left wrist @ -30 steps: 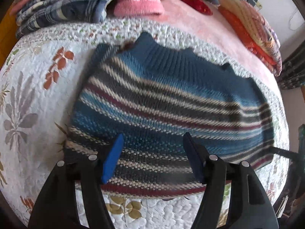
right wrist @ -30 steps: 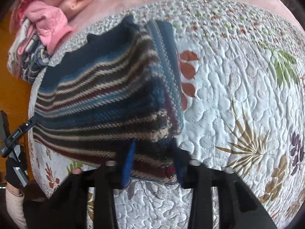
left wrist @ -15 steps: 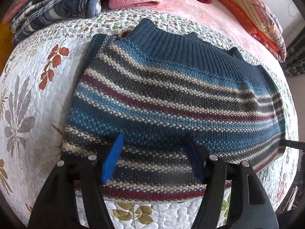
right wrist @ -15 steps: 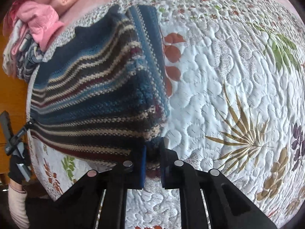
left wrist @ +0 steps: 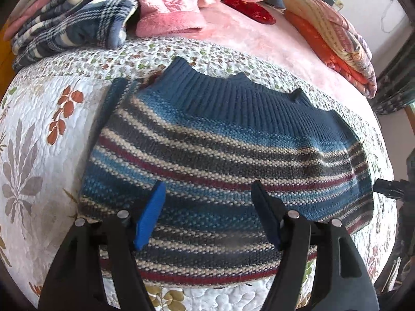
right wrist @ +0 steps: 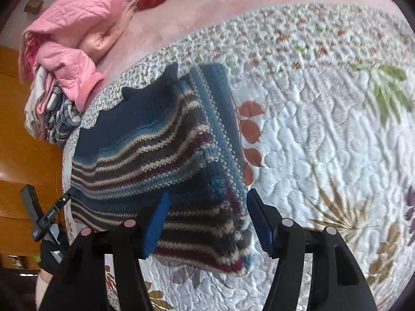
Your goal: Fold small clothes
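A small knitted sweater (left wrist: 220, 160) with blue, grey, cream and maroon stripes lies folded on the floral quilt (left wrist: 39, 142), its ribbed blue edge toward the far side. My left gripper (left wrist: 207, 189) hovers open over the sweater's near edge, with nothing between its fingers. In the right wrist view the sweater (right wrist: 155, 155) shows its folded layers, and its near right corner is bunched up. My right gripper (right wrist: 207, 194) is open with its fingers on either side of that corner. I cannot tell whether the pads touch the knit.
At the back lie a plaid garment (left wrist: 72, 23), pink padded clothes (left wrist: 168, 7) and a stack of folded orange blankets (left wrist: 334, 39). The bed's left edge and a wooden cabinet (right wrist: 26, 129) show in the right wrist view. Bare quilt (right wrist: 324, 142) stretches right of the sweater.
My right gripper went from open to shut on the sweater's near right corner, then opened again, leaving the corner bunched. The left gripper stayed open and shifted slightly over the near edge.
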A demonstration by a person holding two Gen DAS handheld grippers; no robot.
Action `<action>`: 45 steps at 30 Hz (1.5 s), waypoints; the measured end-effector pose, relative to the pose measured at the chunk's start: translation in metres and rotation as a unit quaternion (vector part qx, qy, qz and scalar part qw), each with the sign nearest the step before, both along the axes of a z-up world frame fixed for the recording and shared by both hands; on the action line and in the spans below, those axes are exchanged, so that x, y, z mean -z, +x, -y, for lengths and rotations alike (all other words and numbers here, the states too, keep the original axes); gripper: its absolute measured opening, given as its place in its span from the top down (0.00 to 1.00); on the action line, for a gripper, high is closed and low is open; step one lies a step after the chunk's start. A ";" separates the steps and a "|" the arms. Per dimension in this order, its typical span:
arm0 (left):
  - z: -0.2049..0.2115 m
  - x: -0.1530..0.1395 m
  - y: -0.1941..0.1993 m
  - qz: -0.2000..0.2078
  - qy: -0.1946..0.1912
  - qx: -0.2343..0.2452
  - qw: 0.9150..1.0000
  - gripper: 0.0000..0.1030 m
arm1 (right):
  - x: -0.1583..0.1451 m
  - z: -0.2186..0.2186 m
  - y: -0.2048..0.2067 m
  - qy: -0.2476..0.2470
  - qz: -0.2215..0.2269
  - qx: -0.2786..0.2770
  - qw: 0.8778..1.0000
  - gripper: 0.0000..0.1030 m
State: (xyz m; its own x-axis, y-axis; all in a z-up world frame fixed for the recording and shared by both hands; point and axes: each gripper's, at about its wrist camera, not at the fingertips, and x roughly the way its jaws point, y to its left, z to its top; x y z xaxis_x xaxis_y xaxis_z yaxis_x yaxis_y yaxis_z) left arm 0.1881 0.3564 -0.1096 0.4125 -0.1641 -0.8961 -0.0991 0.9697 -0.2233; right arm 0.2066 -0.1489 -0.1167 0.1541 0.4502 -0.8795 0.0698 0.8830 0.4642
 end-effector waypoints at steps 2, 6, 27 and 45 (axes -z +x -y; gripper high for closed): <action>0.001 0.004 0.001 -0.004 0.004 0.004 1.000 0.34 | 0.012 -0.006 0.003 -0.002 -0.010 -0.001 1.000 0.39; -0.002 0.015 0.003 -0.016 0.008 0.002 1.000 0.34 | 0.033 -0.008 0.009 -0.004 -0.026 -0.004 1.000 0.39; -0.002 0.029 0.002 -0.027 0.021 0.012 0.999 0.32 | 0.026 -0.029 0.009 0.017 0.006 -0.026 1.000 0.73; -0.001 0.010 0.003 -0.010 -0.006 0.007 1.000 0.31 | 0.000 -0.051 0.012 0.004 0.019 -0.033 0.999 0.74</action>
